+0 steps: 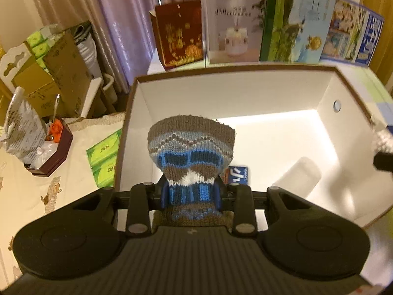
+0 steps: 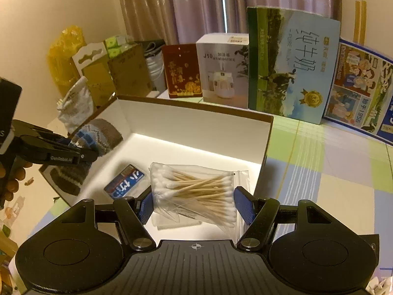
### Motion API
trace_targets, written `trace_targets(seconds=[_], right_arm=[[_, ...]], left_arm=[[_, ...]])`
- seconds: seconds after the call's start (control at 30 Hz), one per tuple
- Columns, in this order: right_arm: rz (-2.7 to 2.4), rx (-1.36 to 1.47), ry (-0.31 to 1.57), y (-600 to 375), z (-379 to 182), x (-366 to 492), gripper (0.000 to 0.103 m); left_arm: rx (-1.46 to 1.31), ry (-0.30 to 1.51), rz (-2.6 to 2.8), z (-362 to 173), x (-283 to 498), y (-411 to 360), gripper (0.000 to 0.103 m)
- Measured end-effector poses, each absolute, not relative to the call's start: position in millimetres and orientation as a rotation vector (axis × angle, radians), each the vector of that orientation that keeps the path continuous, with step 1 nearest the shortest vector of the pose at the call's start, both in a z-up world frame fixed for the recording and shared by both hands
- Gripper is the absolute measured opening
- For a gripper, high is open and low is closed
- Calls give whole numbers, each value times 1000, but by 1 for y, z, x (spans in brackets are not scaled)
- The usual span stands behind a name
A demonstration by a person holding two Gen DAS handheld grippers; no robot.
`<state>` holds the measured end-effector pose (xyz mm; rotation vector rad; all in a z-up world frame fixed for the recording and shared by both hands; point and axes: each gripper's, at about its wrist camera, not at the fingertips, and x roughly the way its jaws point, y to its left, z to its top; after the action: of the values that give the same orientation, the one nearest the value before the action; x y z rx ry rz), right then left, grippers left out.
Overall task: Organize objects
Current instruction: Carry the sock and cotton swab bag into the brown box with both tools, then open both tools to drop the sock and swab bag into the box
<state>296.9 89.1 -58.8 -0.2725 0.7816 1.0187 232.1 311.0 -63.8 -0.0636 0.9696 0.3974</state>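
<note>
Item count: one open white box [image 2: 196,120]; one knitted sock [image 1: 191,152]; one bag of cotton swabs [image 2: 196,189]; one blue card packet [image 2: 125,182]; one pale cylinder [image 1: 299,174], possibly a roll; five upright cartons [image 2: 223,71] behind the box; two grippers, left gripper [image 1: 191,194] and right gripper [image 2: 194,205]

left gripper [image 1: 191,193] jaws clamped, right gripper [image 2: 194,202] jaws gripping

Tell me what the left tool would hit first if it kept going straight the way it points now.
The left tool, shut on the knitted sock, points down into the open box. Straight on, it would probably reach the box's white floor, sock first, near the far wall; depth is unclear.
</note>
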Motion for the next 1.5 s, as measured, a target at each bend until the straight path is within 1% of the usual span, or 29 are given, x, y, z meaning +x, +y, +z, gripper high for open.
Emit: trace_targets(seconds=[0.1,0.17,0.23,0.27,0.3,0.37,0.43,0.5,0.73,0.9,0.97,1.03,1.07,1.13,1.43,1.5], right_arm=[[1018,-290,787,94,-63,300,65],[1019,-303,788,97,-64,301,65],[1024,-316,795,100,-66,303,65],[1027,-324,796,101,-67,304,65],[1031,-334,797,103,-68,304,65],[1044,-365,788,106,-69,302,65],[1065,-408,774,110,-71,300,65],[1087,-465,763,114,-74,297,65],[1182,-687,782,128,-88,299,65],[1206,-787,836,138,-96,308,65],[1212,-825,844,141,-99,310,68],[1209,-841,821,141,-98,311,93],[1215,-839,804,140,-96,311,96],[1220,-832,811,142,-94,313,98],[1236,-793,811,135,-86,311,98],[1233,-776,814,134,-85,310,98]], left_arm=[[-50,1008,400,-77,240,317,30],[-46,1027,397,-85,243,321,33],[-29,1035,400,-90,244,321,41],[-22,1036,399,-92,245,321,43],[-18,1038,396,-93,246,321,48],[-16,1037,382,-93,246,320,51],[-23,1037,372,-93,245,320,63],[-30,1032,365,-90,244,319,67],[-81,1038,324,-81,238,318,75],[-97,1053,302,-79,240,313,76],[-107,1058,289,-79,240,312,77],[-110,1063,287,-79,241,311,77],[-110,1066,286,-80,241,311,78],[-111,1068,290,-80,241,311,85],[-127,1065,285,-75,238,308,87],[-132,1061,279,-72,238,306,91]])
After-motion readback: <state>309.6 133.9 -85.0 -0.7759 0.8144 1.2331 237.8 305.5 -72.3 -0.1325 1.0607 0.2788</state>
